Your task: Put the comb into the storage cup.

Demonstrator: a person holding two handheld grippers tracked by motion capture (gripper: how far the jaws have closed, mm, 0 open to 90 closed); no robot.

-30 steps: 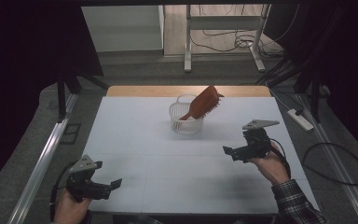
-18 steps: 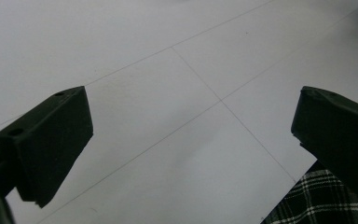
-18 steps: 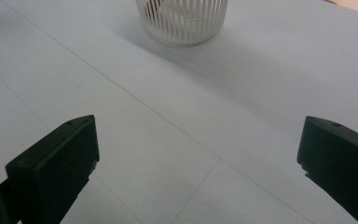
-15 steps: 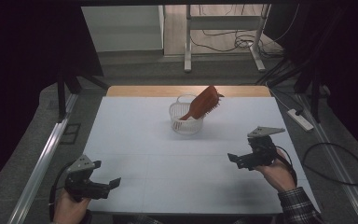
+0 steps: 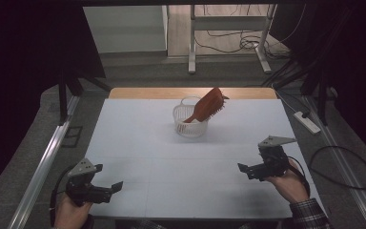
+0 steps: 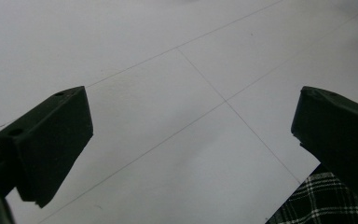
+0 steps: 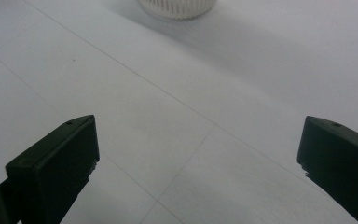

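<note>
White table [image 5: 171,157] carries 1 white basket [image 5: 189,125].

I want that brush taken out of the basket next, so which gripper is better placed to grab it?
Probably the right gripper: open, nearer the reddish-brown hairbrush leaning in the white slotted basket. The left gripper, also open, sits at the near corner.

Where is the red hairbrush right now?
In the high view, the red hairbrush stands tilted in the white basket near the far middle of the white table, its bristle head leaning out up and right, far from both tools.
</note>
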